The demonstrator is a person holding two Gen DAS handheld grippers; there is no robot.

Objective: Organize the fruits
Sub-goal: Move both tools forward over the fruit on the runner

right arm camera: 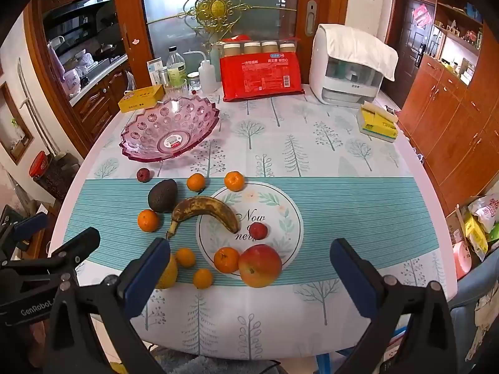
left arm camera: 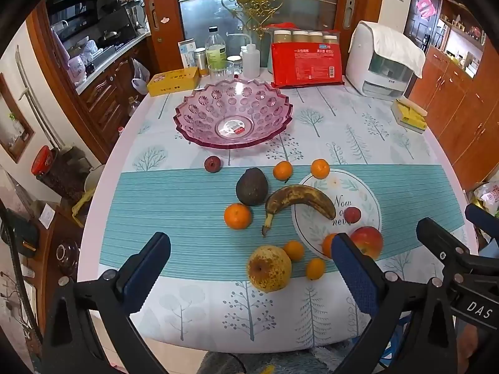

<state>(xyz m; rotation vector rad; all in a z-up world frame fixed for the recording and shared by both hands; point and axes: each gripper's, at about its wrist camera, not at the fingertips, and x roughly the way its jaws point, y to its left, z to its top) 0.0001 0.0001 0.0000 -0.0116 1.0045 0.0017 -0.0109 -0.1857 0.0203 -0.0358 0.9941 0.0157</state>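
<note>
A: Nearest the lens, the left gripper (left arm camera: 251,268) hangs just off the near edge of the surface (left arm camera: 193,318), its padded fingers spread wide with nothing between them. Why so far apart?

B: Likely because the yellow pear (left arm camera: 269,268) lies straight ahead of it, the bulkiest fruit at the near edge. A wide gap suits it. The right gripper (right arm camera: 249,274) stands the same way, fingers well apart and empty, with the red apple (right arm camera: 260,265) lined up between them in its view.

A: And where does the fruit lie?

B: All loose on the teal stripe of the tablecloth. The overripe banana (left arm camera: 299,198) curves across the middle, its tip on the round printed motif; the dark avocado (left arm camera: 252,186) is just beside its stem side. Mandarins are scattered around them, one (left arm camera: 237,216) near the avocado, and a small red fruit (left arm camera: 212,164) sits apart toward the far side.

A: The pink glass bowl (left arm camera: 199,115)?

B: Beyond the fruit, holding nothing but a label at its bottom. I judge it to be where the fruit is meant to go, so sorting has not begun.

A: Any risk?

B: The bowl's scalloped rim is shallow; round mandarins could roll.
</note>
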